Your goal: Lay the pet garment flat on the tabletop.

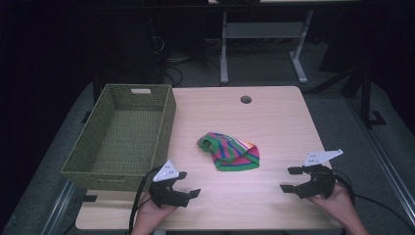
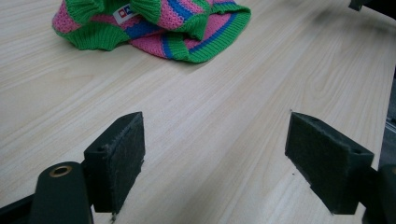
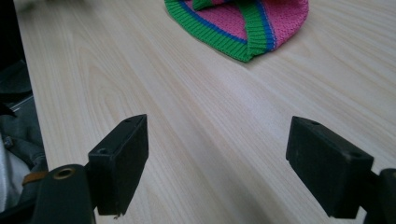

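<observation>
We hold both tongs, left [image 1: 190, 183] and right [image 1: 288, 179], spread empty, flanking the striped pink-green-blue knitted cap [image 1: 230, 151] mid-worktop [image 1: 274, 117], ready for the woven olive basket [image 1: 164, 122].

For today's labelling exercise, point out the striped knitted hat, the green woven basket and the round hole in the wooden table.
striped knitted hat [image 1: 230, 152], high view, middle of the crumpled knit.
green woven basket [image 1: 167, 117], high view, its right wall.
round hole in the wooden table [image 1: 246, 99], high view, its centre.

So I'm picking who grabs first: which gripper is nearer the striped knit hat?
Left. The left gripper sits just below-left of the striped knit hat; the right gripper is farther off, below-right.
</observation>
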`<state>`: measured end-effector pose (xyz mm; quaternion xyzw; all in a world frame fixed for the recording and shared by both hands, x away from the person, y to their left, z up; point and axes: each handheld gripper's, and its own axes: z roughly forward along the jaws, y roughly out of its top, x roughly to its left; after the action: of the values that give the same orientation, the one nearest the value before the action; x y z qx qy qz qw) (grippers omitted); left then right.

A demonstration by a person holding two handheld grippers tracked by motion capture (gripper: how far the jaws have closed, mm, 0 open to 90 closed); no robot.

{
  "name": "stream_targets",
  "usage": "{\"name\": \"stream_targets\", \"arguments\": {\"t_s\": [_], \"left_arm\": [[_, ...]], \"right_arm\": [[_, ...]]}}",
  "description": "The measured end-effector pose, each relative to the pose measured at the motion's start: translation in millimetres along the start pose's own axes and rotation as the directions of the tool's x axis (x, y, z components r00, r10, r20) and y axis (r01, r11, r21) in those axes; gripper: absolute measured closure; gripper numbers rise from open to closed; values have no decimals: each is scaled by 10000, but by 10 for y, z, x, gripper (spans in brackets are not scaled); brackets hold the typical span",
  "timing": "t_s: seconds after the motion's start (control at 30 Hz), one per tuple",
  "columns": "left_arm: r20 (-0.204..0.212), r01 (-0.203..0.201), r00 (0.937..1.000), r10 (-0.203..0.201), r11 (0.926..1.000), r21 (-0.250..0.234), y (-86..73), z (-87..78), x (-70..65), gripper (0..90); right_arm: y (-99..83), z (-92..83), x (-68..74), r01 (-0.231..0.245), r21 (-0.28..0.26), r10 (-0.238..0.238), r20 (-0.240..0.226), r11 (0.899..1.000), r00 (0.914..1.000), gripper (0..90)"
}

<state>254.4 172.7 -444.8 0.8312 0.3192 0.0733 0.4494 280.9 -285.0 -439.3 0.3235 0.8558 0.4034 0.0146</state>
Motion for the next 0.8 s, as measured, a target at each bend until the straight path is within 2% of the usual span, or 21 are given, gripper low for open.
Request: {"name": "stream_targets", "arguments": {"t_s": [0.1,0.3,0.8], "left_arm": [[10,-40,10000,40,10000,12,2,8,0,198],[66,-4,10000,4,10000,14,2,19,3,198],[90,-90,9999,90,9999,-71,19,11,13,198]], "right_arm": [[62,30,-38,-64,97,66,-230,9999,9997,191],[235,101,-89,103,543,-86,-316,9985,9995,187],[793,255,-155,838,940,-789,-541,9920,9954,189]]}}
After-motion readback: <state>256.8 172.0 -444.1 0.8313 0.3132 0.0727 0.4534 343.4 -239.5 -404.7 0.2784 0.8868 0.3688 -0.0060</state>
